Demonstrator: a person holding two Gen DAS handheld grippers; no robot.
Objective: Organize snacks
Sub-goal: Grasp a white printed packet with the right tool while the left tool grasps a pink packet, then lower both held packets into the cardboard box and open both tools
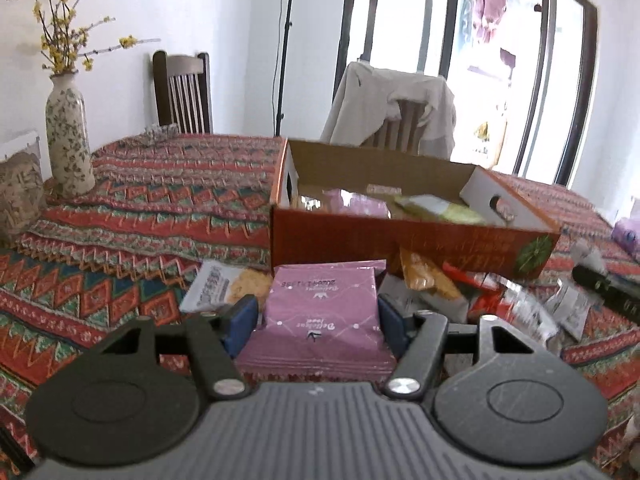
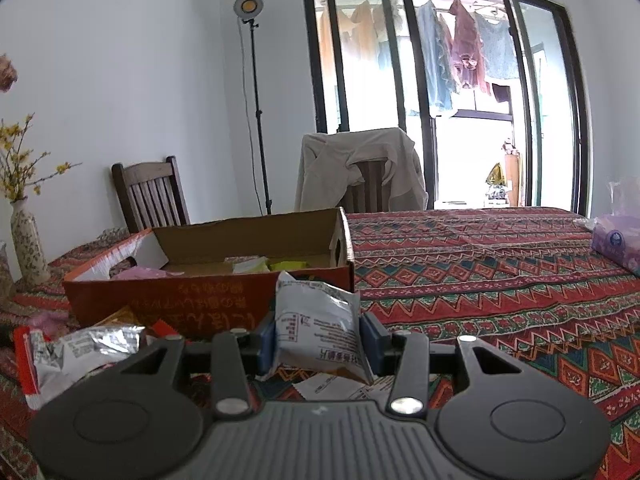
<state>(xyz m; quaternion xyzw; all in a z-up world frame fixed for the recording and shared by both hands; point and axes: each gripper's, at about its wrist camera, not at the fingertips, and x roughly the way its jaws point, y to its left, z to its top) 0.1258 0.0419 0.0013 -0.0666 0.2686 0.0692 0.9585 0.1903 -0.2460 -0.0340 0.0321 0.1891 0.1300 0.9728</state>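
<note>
The open orange cardboard box (image 1: 408, 240) stood on the table's red patterned woven cloth (image 1: 168, 200) and served as the landmark for everything else. In the left wrist view, the left gripper (image 1: 318, 318) was just in front of the box's near wall, its blue pads (image 1: 242, 318) pressed against both sides of a flat purple foil snack packet (image 1: 324, 312) printed with white lettering. The packet was held roughly level, its far edge close to the box wall but not touching it.

In front of the box lay a loose heap of snacks: a white packet showing a biscuit picture (image 1: 224, 286) to the left of the purple one, and a yellow-orange packet (image 1: 424, 276) leaning near the box's front wall. A yellow-green packet (image 1: 440, 208) already lay inside the box.

In the right wrist view, the right gripper (image 2: 318, 344) also sat in front of the box, toward its right end. Its fingers were closed narrowly on a silver-white foil snack pouch (image 2: 316, 328) with printed text, which stood upright between the pads. A crumpled silver wrapper with a red edge (image 2: 76, 354) lay left of this gripper, below the box's front wall.

A floral ceramic vase with yellow blossoms (image 1: 68, 140) stood well left of the box. Behind the box was a wooden chair draped with a beige garment (image 2: 360, 168).
</note>
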